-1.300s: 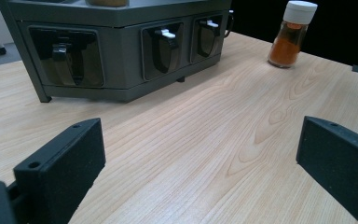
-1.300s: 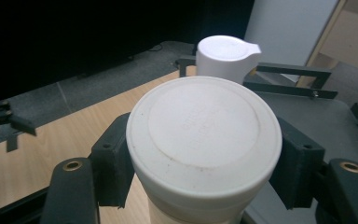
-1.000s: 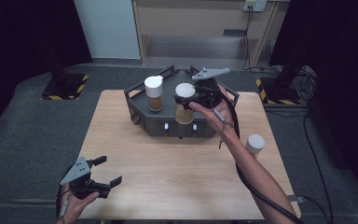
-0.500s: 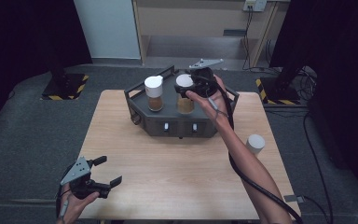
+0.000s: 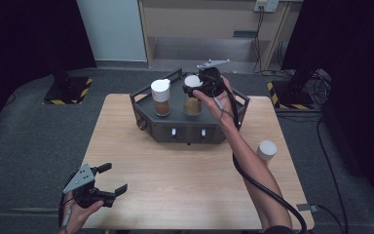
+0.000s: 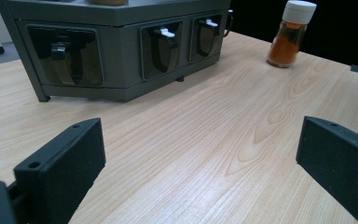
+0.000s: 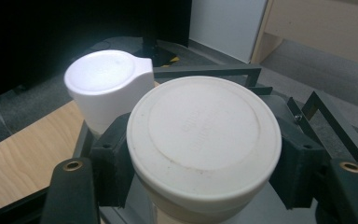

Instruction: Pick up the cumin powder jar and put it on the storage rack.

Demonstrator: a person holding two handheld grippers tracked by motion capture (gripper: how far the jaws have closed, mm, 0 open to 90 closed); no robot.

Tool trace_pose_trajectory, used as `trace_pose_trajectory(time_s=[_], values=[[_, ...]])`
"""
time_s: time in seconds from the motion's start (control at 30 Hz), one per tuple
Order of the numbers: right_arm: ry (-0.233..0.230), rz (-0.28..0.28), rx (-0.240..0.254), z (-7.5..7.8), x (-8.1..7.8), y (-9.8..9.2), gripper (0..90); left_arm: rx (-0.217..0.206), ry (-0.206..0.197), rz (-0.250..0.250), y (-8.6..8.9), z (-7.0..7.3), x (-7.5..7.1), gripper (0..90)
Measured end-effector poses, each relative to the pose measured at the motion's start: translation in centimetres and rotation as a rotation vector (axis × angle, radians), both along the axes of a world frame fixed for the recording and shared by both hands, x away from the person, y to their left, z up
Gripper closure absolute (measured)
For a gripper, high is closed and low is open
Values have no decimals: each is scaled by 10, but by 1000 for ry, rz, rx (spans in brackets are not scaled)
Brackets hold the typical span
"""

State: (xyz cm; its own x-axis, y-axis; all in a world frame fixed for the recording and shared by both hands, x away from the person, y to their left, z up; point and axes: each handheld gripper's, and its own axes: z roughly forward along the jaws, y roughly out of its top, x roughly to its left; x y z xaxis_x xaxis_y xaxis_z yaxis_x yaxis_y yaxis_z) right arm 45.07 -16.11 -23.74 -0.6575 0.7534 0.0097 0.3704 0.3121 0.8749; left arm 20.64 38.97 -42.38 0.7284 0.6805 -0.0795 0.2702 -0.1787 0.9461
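Atop grey rack (image 5: 231, 127), white-capped jar (image 5: 193, 94), tan contents

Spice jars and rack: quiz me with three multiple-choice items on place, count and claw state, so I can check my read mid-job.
1. Where does the loose spice jar stand?
A. On the table right of the rack
B. On top of the rack
C. On the floor

2. How many white-capped jars are in the high view?
A. One
B. Three
C. Five

3. What is the right claw doing?
A. Hanging open over bare table
B. Shut on the jar cap
C. Resting on the floor

Answers:
1. A, it stands on the wood beside the grey rack.
2. B, two at the rack, one loose.
3. B, its jaws press both sides of the round cap; the left claw is the open one.
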Motion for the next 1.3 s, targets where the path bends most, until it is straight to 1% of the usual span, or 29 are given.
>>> trace_pose_trajectory(time_s=[0.2,0.5,0.73,0.8,0.97,1.07,1.13,1.3], values=[[3,-8,-12,-3,7,6,339,0,1,0,0,0,0,3],[13,-2,-22,-7,15,14,340,0,4,-6,0,0,1,3],[23,-8,-27,-11,20,14,339,0,4,-7,0,0,1,3],[31,-12,-21,-13,22,13,339,0,4,-8,0,0,1,3],[36,-25,-33,-17,24,13,339,0,4,-7,0,0,1,3],[46,-31,-26,-18,26,10,339,1,4,-7,0,0,1,3],[41,-35,-18,-20,26,9,340,1,4,-7,0,0,1,3],[30,-33,-21,-22,26,9,339,2,4,-6,0,0,1,3]])
